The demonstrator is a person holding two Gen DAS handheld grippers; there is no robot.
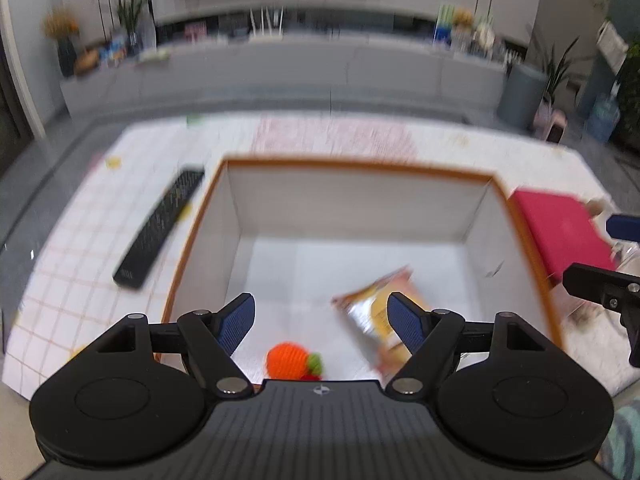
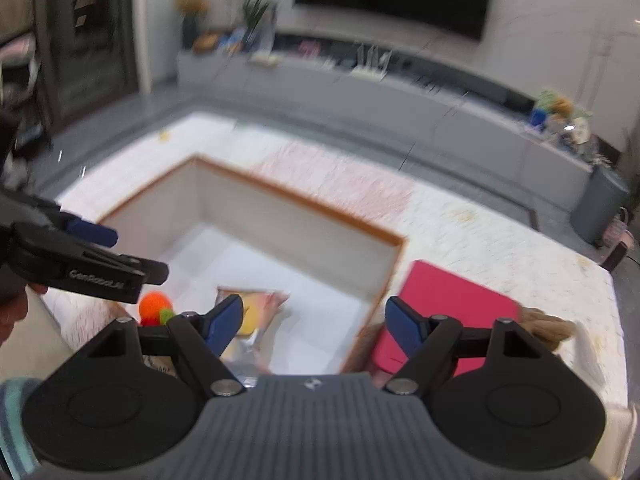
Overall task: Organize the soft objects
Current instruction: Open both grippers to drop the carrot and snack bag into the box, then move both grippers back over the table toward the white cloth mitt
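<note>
A white storage box with an orange-brown rim (image 1: pixel 360 166) (image 2: pixel 296 196) stands on the table. Inside lie an orange knitted fruit with a green leaf (image 1: pixel 290 360) (image 2: pixel 154 306) and a shiny snack packet (image 1: pixel 374 312) (image 2: pixel 256 308). My left gripper (image 1: pixel 322 322) is open and empty above the box's near side. My right gripper (image 2: pixel 314 322) is open and empty over the box's right corner. A red soft pad (image 1: pixel 560 232) (image 2: pixel 448 300) lies right of the box, with a tan fuzzy object (image 2: pixel 548 326) beside it.
A black remote control (image 1: pixel 160 226) lies left of the box on the checked tablecloth (image 1: pixel 72 264). A pink mat (image 1: pixel 336 138) (image 2: pixel 336 176) lies behind the box. A long grey TV cabinet with plants stands beyond the table. The right gripper shows at the left wrist view's right edge (image 1: pixel 608 284).
</note>
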